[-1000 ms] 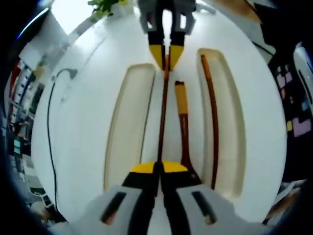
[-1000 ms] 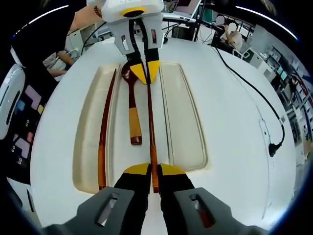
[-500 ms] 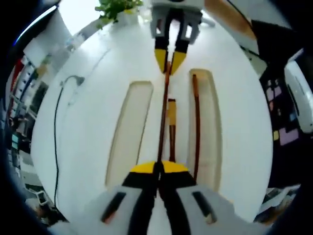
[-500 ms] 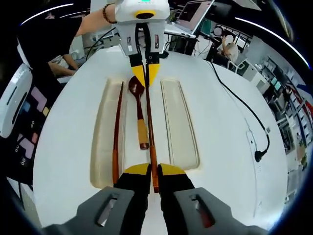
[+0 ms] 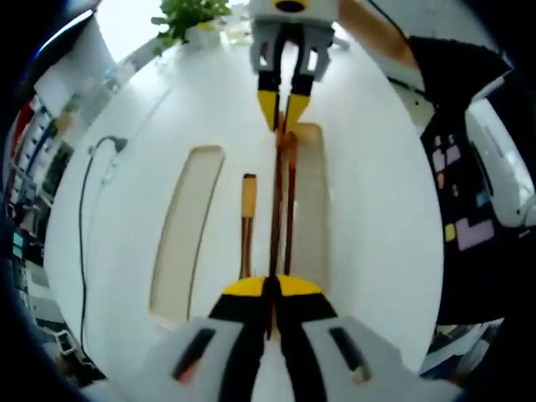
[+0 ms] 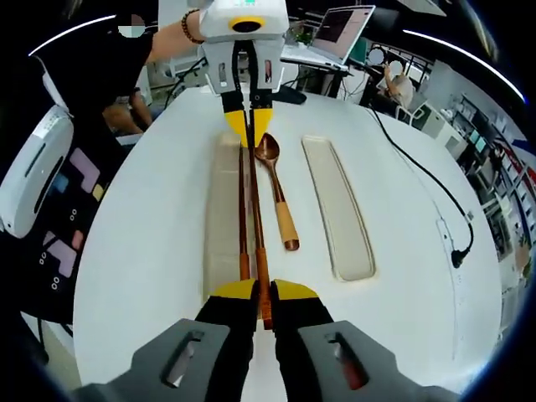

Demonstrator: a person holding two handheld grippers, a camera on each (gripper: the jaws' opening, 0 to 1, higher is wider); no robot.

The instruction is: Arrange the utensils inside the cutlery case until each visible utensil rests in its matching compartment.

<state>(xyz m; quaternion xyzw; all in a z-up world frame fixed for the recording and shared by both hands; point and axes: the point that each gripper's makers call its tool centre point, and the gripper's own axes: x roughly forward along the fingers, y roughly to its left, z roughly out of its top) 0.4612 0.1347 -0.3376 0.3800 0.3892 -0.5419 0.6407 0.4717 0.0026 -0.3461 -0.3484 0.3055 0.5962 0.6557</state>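
Right gripper view: both hand-held grippers (image 6: 260, 293) (image 5: 268, 286) clamp chopstick (image 6: 254, 201) ends above tray (image 6: 219, 209) holding its mate (image 6: 243, 218); spoon (image 6: 276, 197) on bench (image 6: 142, 251), unplaced.

spoon (image 6: 277, 194) on table (image 6: 151, 251) between two trays, chopstick (image 6: 243, 219) in one.

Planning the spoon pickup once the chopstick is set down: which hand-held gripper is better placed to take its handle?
Likely the right hand-held gripper: the brown wooden spoon has its yellow-banded handle end near it, while its bowl points toward the left hand-held gripper.
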